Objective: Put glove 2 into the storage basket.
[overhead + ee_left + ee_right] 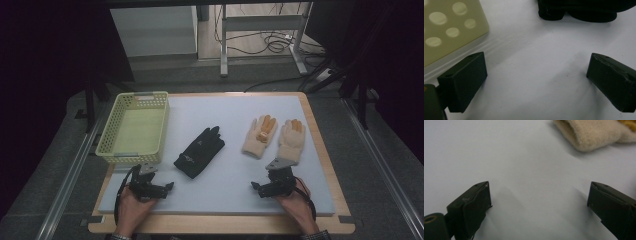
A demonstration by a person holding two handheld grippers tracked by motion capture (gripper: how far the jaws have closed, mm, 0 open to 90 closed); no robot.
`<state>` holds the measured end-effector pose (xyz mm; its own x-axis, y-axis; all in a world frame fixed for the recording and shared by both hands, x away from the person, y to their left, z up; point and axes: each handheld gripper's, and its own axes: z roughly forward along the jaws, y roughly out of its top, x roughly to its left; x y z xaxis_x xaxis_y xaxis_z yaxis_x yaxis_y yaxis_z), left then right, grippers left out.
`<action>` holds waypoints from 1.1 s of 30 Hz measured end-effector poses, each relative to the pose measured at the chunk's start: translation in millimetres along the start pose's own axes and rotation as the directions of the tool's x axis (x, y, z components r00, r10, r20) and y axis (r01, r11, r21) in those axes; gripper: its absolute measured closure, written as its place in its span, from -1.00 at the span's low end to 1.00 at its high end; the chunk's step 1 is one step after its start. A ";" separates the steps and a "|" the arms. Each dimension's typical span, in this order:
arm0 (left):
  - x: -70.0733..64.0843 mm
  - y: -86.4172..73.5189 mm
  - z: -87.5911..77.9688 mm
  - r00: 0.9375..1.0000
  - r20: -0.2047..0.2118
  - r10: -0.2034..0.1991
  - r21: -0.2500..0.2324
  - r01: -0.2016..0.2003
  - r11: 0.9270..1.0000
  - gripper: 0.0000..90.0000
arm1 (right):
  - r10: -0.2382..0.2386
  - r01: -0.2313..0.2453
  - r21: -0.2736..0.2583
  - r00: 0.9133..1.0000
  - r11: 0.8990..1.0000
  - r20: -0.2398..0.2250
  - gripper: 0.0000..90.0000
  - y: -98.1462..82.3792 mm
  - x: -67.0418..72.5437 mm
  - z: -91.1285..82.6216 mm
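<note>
A black glove (pixel 200 151) lies flat in the middle of the white mat; its cuff end (pixel 576 10) shows at the top of the left gripper view. Two cream gloves with orange fingertips (pixel 260 135) (pixel 291 140) lie side by side at the right; one cuff (pixel 589 133) appears at the top of the right gripper view. My left gripper (pixel 168 188) rests low on the mat near the front left, open and holding nothing (pixel 536 75). My right gripper (pixel 256 187) rests near the front right, also open with bare mat between its jaws (pixel 539 200).
A pale yellow perforated basket (pixel 116 155) stands at the mat's left edge, just beyond my left gripper; its corner (pixel 451 30) is close by. The white mat (pixel 230 107) lies on a wooden table (pixel 220 225). Frame legs and cables stand on the floor beyond.
</note>
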<state>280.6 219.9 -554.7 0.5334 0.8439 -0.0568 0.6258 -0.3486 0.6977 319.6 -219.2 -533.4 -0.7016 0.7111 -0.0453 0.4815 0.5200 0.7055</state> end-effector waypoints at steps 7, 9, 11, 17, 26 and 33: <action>0.2 0.1 0.0 1.000 0.003 0.001 0.001 -0.001 1.000 -0.95 | 0.001 -0.001 0.017 1.000 1.000 -0.001 -0.98 0.3 -0.8 1.5; 0.1 0.2 0.0 1.000 0.003 0.001 0.001 -0.001 1.000 -0.94 | 0.002 -0.002 0.017 1.000 1.000 -0.002 -0.98 0.1 -0.9 1.6; 0.0 0.2 -0.1 1.000 0.003 0.002 0.001 -0.002 1.000 -0.94 | 0.002 -0.002 0.016 1.000 1.000 -0.001 -0.98 0.0 -0.8 1.7; -0.8 0.5 -1.5 1.000 0.003 0.021 0.000 -0.021 1.000 -0.91 | 0.001 -0.001 0.014 1.000 1.000 0.000 -0.97 -0.3 -0.8 1.8; -9.5 14.3 -9.0 0.996 0.085 0.010 -0.040 -0.007 0.999 -0.97 | 0.002 -0.002 0.013 1.000 1.000 0.000 -0.97 -0.4 -0.8 1.8; -20.6 30.6 -8.4 0.993 0.107 0.041 -0.038 -0.037 0.999 -1.00 | 0.001 -0.001 0.013 1.000 1.000 0.000 -0.97 -0.4 -0.9 1.8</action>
<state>284.0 195.3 -526.1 0.6165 0.7804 -0.1044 0.5834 -0.3637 0.7262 321.0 -219.2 -534.9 -0.7012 0.7116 -0.0439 0.4894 0.5251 0.6962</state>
